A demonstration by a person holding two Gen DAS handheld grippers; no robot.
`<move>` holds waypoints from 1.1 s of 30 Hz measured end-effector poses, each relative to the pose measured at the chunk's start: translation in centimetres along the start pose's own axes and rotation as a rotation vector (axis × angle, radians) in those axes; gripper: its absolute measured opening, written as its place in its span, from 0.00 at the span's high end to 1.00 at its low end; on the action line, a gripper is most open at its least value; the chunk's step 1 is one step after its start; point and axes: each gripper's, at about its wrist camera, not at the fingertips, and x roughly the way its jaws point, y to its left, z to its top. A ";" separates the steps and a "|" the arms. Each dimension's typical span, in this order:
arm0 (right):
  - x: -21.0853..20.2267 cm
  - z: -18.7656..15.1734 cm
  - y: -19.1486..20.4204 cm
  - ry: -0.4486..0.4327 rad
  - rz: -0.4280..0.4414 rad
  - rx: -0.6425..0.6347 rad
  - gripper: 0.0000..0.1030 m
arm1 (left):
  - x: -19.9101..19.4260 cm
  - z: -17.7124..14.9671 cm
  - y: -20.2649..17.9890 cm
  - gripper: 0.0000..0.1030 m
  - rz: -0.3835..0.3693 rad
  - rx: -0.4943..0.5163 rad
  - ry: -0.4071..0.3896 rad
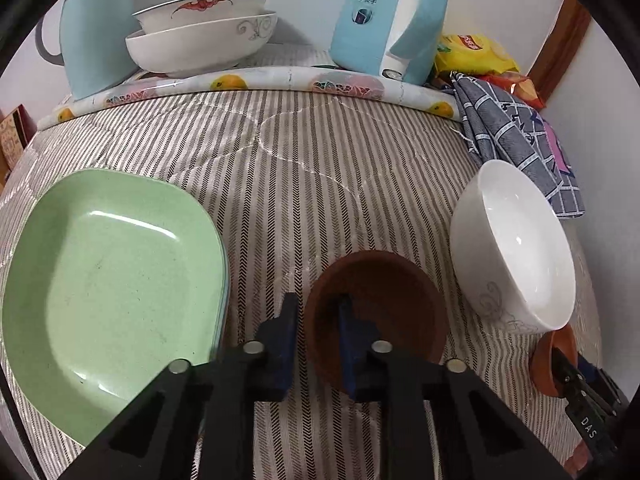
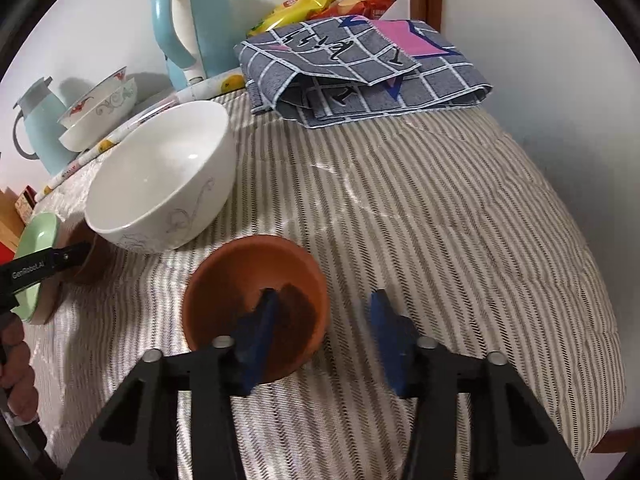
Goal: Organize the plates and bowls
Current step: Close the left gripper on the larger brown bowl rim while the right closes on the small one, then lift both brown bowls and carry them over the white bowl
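Note:
In the left wrist view a dark brown bowl (image 1: 380, 312) sits on the striped cloth. My left gripper (image 1: 316, 312) straddles its near left rim: one finger inside, one outside, with a narrow gap between them. A stack of green plates (image 1: 108, 280) lies to its left. A white bowl (image 1: 516, 248) stands tilted to its right. In the right wrist view my right gripper (image 2: 324, 312) is open over the right rim of an orange-brown bowl (image 2: 256, 304), its left finger inside. The white bowl (image 2: 160, 184) shows behind it.
Two stacked patterned bowls (image 1: 204, 36) sit at the back on a fruit-print mat (image 1: 256, 84), between a blue flask (image 1: 96, 28) and a blue kettle (image 1: 392, 16). A folded grey checked cloth (image 2: 360, 72) and snack bags (image 2: 320, 4) lie at the back right.

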 end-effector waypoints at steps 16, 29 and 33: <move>-0.9 -0.3 0.9 -0.031 0.002 -0.003 0.91 | -1.4 -0.3 0.3 0.92 -0.126 -0.005 -0.014; -2.5 -0.7 1.2 -0.054 0.024 0.020 0.93 | -3.2 -1.1 0.0 0.92 -0.141 -0.009 -0.020; -3.2 -1.0 1.1 -0.059 0.026 0.029 0.93 | -4.0 -1.4 0.2 0.92 -0.144 -0.012 -0.028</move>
